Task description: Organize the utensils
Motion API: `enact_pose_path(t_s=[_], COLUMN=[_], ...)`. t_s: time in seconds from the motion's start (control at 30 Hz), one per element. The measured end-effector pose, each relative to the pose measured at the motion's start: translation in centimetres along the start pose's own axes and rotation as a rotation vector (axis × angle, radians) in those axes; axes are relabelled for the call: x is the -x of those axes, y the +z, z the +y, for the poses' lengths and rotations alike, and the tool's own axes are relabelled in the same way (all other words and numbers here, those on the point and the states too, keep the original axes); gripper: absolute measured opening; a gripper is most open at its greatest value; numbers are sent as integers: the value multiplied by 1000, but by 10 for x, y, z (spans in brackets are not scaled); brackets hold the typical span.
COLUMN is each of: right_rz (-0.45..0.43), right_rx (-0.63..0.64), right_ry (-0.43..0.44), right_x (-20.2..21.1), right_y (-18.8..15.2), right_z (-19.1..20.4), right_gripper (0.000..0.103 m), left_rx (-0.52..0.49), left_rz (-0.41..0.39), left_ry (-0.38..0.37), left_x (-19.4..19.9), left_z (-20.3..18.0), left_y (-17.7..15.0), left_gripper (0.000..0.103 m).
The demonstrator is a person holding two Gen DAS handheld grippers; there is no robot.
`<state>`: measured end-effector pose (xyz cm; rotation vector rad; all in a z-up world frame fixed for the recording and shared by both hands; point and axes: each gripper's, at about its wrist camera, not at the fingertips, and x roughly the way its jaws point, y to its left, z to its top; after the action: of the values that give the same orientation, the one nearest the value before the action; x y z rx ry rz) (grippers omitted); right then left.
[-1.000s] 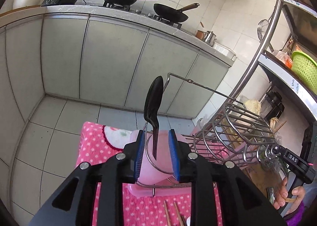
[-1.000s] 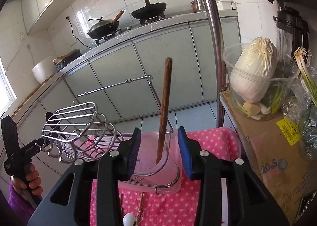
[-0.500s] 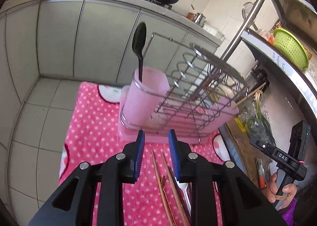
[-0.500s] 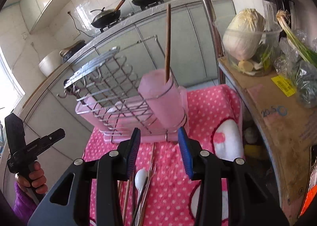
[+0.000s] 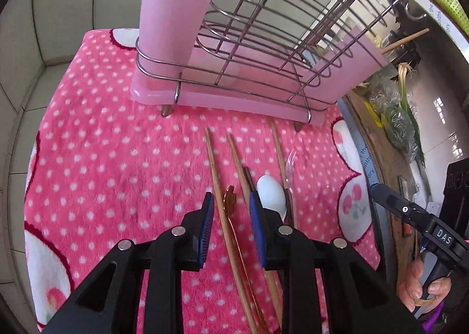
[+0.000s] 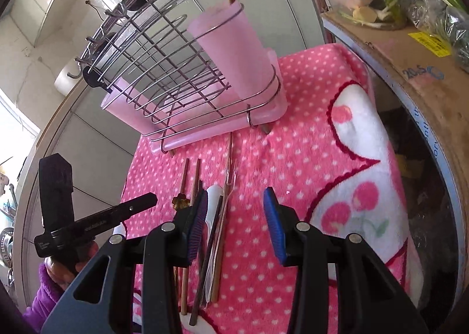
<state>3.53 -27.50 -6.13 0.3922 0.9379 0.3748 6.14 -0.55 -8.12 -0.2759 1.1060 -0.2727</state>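
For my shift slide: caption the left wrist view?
Left gripper, fingers open, above chopsticks and white spoon on pink polka-dot cloth.

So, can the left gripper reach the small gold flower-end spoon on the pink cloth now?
Probably yes. The left gripper is open right above the gold spoon, with nothing over it. A wooden chopstick lies close beside it, so the jaws might catch both.

Left gripper hung w/ jaws apart over chopsticks and brown flower-ended utensil, nothing gripped. White spoon just beside. Rack w/ pink cup beyond, on cloth.
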Motion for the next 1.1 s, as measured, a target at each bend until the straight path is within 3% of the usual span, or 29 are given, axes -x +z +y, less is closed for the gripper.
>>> enact_pose_path(t_s=[0.27,0.33,0.43,0.53,0.73,0.97,1.07,1.1], right_rz=[16,29,45,68,130,247,274,278], right_rx=[-6,-9,-7,-10,-32,-85,-88,-95], right_ry=[-3,-4,-2,13,59,96,51,42], right_x=[-7,-10,-15,-21,-38,-73,-88,-91], right_y=[-1,-1,-2,-2,-1,-1,-2,-2], right_z=[-5,-7,-8,-6,1,10,14,14], right_gripper=[40,40,38,32,28,27,26,20], left_rx=[-26,-43,-45,-25,45,34,28,29], left_rz=[34,27,19,10,-8,-38,-38,-32], left_ry=[69,78,62,48,-28,-28,-21,-25], left_x=[-32,-36,-36,-27,1,33,44,47], left_z=[-5,-6,-6,1,21,46,60,64], left_y=[-3,-4,-5,-3,4,13,16,17], left_gripper=[18,3,2,1,1,1,1,1])
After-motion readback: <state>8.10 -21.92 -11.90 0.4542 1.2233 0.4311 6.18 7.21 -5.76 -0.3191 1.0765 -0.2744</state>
